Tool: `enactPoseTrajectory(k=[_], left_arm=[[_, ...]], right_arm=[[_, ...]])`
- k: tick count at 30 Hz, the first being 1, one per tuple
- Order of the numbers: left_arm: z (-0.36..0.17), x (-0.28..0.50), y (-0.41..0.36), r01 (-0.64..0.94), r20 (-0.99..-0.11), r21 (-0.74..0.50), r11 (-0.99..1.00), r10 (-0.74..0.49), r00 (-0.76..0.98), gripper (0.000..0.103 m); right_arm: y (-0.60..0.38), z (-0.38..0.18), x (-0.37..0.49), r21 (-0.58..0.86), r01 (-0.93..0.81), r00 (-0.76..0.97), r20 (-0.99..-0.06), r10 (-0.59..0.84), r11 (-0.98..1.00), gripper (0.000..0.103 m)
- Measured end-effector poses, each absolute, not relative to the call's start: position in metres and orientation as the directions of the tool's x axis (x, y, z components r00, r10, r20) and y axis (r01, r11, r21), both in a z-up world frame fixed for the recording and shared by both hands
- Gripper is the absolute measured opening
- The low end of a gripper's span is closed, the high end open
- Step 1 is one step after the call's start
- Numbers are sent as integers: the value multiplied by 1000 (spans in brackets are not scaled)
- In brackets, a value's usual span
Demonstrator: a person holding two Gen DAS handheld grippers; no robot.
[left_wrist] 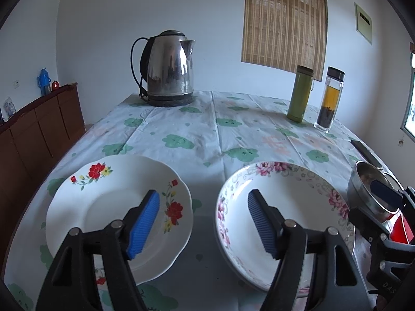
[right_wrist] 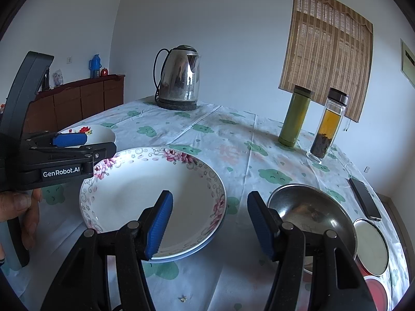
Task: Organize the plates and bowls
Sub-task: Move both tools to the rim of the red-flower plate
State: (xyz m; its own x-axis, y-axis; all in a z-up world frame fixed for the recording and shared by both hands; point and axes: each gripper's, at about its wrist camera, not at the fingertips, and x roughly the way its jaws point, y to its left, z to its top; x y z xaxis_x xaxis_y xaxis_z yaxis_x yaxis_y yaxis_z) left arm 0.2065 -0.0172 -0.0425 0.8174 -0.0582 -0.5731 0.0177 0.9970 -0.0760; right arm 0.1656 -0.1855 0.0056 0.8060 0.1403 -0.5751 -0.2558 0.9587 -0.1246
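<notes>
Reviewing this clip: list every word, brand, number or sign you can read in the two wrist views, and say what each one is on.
"GenRobot.AI": white label on the side of the left gripper, right wrist view.
"DAS": partial raised letters, cut off at the frame edge, on the right gripper body, left wrist view.
Framed notice on the wall: dark strip of print, too small to read.
Kettle, green flask, glass bottle: no readable text.
</notes>
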Motion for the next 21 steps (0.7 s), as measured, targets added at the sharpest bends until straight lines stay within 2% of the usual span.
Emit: enactPoseTrajectory(k=[4, 7, 13, 16, 21], left_arm=[[-42, 207, -16, 8, -572, -77, 997, -51, 818, 73], [-41, 206, -13, -5, -562, -74, 997, -37, 826, 73], [-30, 200, 10, -54, -572, -99, 994, -13, 820, 73], [-21, 194, 27, -64, -562, -66, 996, 15, 827, 73], [-16, 191, 70, -136, -537, 9, 991, 119, 835, 83]], right_arm=[[-184, 9, 161, -126, -252, 829, -539, 147, 959, 63], [-183, 14, 156, -130, -252, 851, -502, 156, 959, 72], [-180, 16, 153, -109, -280, 857, -476, 197, 954, 72], [-181, 16, 155, -100, -285, 853, -480, 205, 953, 72], [-184, 16, 155, -80, -288, 852, -476, 218, 954, 71]])
